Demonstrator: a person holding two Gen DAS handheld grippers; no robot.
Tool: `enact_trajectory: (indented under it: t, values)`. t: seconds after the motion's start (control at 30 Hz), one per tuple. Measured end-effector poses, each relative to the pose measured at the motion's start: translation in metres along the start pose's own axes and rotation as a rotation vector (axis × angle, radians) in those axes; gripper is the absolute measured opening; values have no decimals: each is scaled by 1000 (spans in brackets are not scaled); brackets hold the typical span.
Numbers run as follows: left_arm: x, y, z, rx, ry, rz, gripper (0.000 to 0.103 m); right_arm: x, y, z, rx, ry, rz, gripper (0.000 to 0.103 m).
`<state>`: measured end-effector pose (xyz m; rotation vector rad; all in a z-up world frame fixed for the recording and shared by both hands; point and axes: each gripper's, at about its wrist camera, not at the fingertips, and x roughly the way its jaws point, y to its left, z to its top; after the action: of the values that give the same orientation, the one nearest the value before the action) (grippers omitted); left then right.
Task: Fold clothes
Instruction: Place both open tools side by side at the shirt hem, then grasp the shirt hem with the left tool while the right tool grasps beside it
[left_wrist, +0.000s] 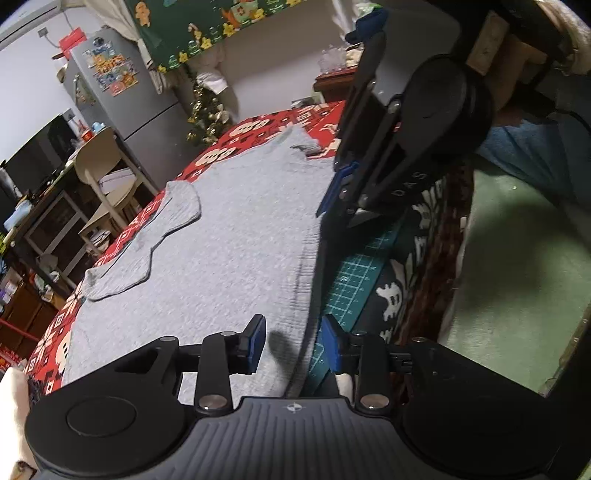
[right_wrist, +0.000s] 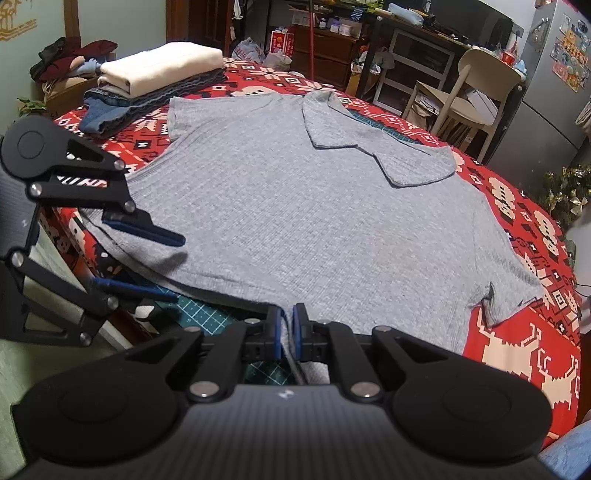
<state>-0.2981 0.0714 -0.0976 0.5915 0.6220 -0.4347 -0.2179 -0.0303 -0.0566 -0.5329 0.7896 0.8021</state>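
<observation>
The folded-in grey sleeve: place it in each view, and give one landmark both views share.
Left wrist view: the folded-in sleeve lies left of centre on the grey shirt.
Right wrist view: it lies upper right of centre.
Shared landmark: the cream chair, beyond the table on the sleeve's side.

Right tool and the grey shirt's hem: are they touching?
Touching. The right wrist view shows the right tool closed, its blue pads pinching the near edge of the grey shirt, fabric bunched between them.
</observation>
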Motion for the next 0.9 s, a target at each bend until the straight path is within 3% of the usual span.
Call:
enact_trajectory:
  t: [0.33,0.57,0.63,0.67,0.7,0.77,0.83,0.9]
  values:
    - [27,-12,16,115,-14,40,35,-2,-8,-1,80,-3,35,7]
    - [45,-25,21,209,-19,137,35,-3,-13,-4,119,-6,46,7]
    - [45,-26,19,228,-14,150,21,-3,-15,-4,130,-13,51,7]
    - [45,-26,17,232,-8,152,9,-3,-15,-3,126,-16,52,7]
    - [44,-24,15,226,-8,151,6,-3,-14,-3,123,-18,53,7]
    - [39,-17,15,184,-10,132,5,-4,-10,-3,90,-23,47,10]
    - [36,-8,18,124,-8,107,5,-5,-1,-5,23,-25,24,26]
    - [34,1,21,65,-5,87,5,-5,11,-9,-64,-25,-7,35]
